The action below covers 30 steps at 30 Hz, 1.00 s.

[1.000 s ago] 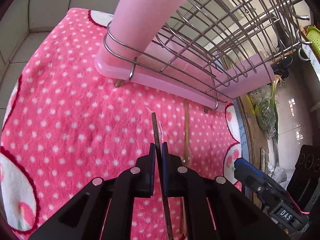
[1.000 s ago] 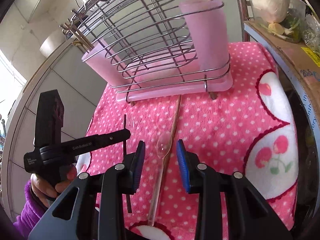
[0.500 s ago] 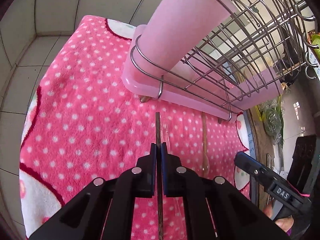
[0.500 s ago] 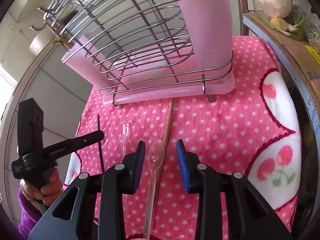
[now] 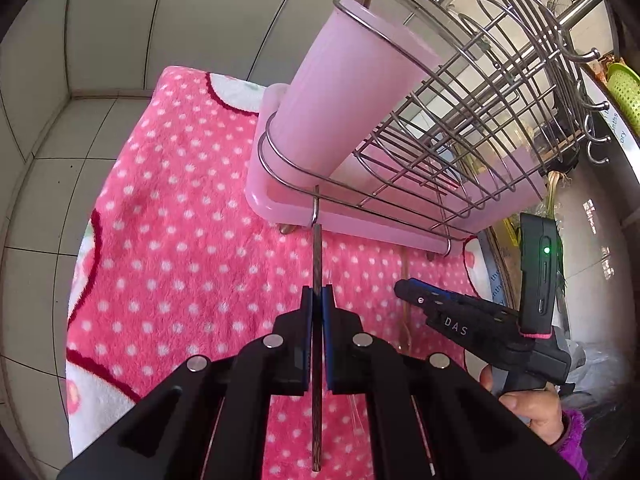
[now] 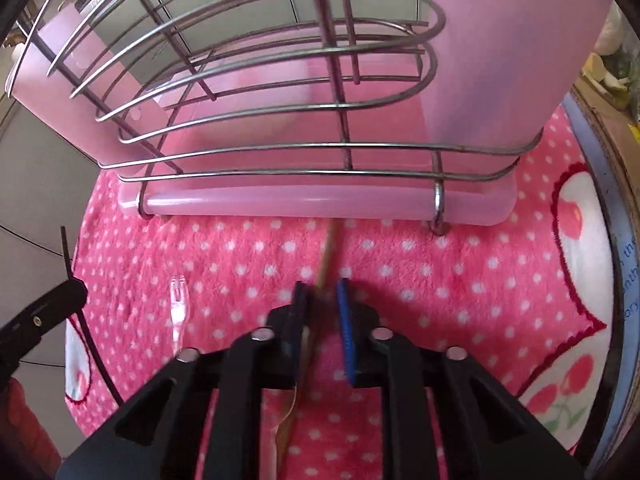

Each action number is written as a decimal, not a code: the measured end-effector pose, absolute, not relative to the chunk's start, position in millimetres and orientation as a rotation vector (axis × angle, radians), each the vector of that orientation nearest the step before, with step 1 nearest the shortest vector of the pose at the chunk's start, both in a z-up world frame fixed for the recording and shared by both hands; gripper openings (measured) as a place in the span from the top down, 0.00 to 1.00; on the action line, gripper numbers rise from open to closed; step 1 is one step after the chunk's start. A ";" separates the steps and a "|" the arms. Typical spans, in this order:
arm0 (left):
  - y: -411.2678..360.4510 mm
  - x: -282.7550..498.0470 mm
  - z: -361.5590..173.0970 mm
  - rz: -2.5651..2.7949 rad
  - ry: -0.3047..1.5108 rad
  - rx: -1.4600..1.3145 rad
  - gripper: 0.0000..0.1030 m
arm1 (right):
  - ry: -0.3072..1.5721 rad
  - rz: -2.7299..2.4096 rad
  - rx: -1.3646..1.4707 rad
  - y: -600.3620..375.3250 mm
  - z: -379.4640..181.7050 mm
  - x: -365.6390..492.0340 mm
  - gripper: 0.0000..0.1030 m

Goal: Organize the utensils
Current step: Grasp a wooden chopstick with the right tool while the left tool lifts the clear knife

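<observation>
The letters "DAS" stand in white on the black arm of the right tongs (image 5: 404, 290), seen in the left wrist view. Partial dark lettering runs along a pale curved rim (image 5: 494, 280) at the right edge of that view; only "the" can be made out. The same rim (image 6: 630, 276) appears in the right wrist view with "the" and a fragment ending in "ory". Small print on the white strip (image 5: 616, 116) beside the green basket (image 5: 624, 88) is too small to read.
</observation>
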State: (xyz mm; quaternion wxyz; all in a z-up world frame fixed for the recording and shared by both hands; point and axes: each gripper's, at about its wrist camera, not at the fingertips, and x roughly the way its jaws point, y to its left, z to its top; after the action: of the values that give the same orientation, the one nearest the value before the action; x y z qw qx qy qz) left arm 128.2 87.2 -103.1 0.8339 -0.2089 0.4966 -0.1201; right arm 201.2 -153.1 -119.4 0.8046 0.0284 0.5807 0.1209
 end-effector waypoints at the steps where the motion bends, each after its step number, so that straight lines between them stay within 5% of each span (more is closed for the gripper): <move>1: 88.5 128.6 -102.2 -0.254 1.050 -0.442 0.96 | 1.248 0.272 0.072 -156.9 -118.5 200.1 0.91; 17: 96.3 125.8 -88.7 -0.246 1.036 -0.441 0.96 | 1.261 0.220 0.225 -256.7 -111.3 166.1 0.94; 30: 88.5 124.4 -86.3 -0.234 1.037 -0.431 0.96 | 1.299 0.272 0.124 -227.2 -124.8 180.4 0.92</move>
State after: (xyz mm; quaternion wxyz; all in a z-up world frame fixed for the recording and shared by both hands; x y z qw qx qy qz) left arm 124.4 88.5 -86.3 0.8401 -0.2038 0.4903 -0.1108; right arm 180.4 -227.2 -124.8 0.7860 0.0577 0.6024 0.1263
